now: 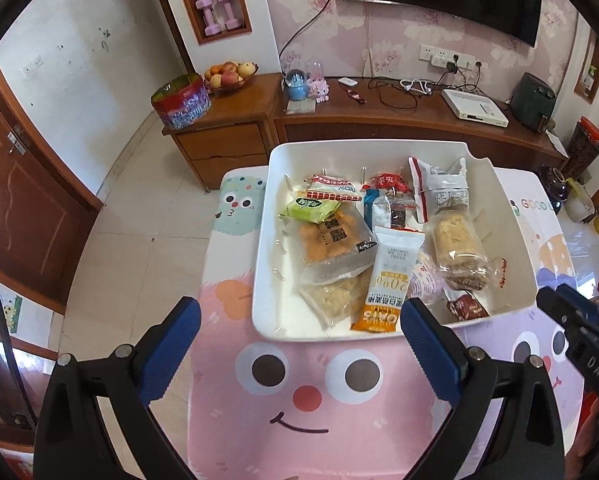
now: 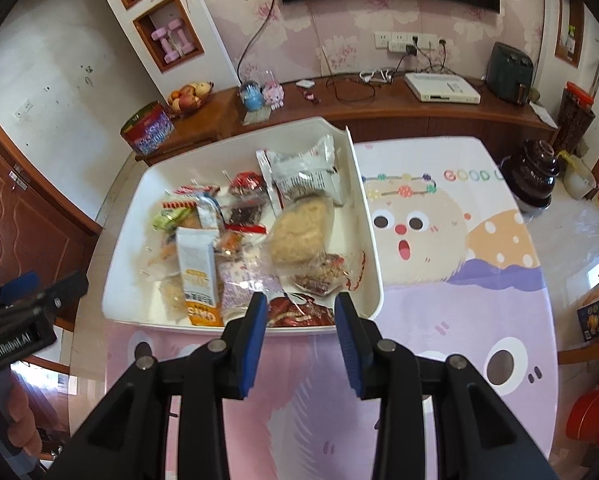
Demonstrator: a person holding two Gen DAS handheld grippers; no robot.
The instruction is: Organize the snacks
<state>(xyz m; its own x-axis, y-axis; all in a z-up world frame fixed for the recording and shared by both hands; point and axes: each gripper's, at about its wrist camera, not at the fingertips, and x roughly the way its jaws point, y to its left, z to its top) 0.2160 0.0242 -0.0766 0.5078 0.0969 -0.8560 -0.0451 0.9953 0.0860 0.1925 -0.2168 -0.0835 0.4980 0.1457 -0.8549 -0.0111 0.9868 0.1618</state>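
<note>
A white plastic bin (image 1: 267,240) (image 2: 373,248) sits on the cartoon-print table and holds several wrapped snacks: a white and orange oat bar (image 1: 387,276) (image 2: 197,276), a clear pack of rice cake (image 1: 457,244) (image 2: 299,232), a fried-snack pack (image 1: 331,240), a grey and white packet (image 1: 443,188) (image 2: 303,172) and a dark red packet (image 1: 465,306) (image 2: 299,314). My left gripper (image 1: 299,324) is open and empty, just in front of the bin's near rim. My right gripper (image 2: 301,320) is open and empty, its tips at the bin's near right corner over the dark red packet.
The table (image 1: 307,400) (image 2: 459,280) has a pink and purple cartoon cover. Behind it stands a wooden TV cabinet (image 1: 379,120) with a fruit bowl (image 1: 229,74), a round tin (image 1: 181,100) and cables. A dark pot (image 2: 537,172) stands at the table's far right.
</note>
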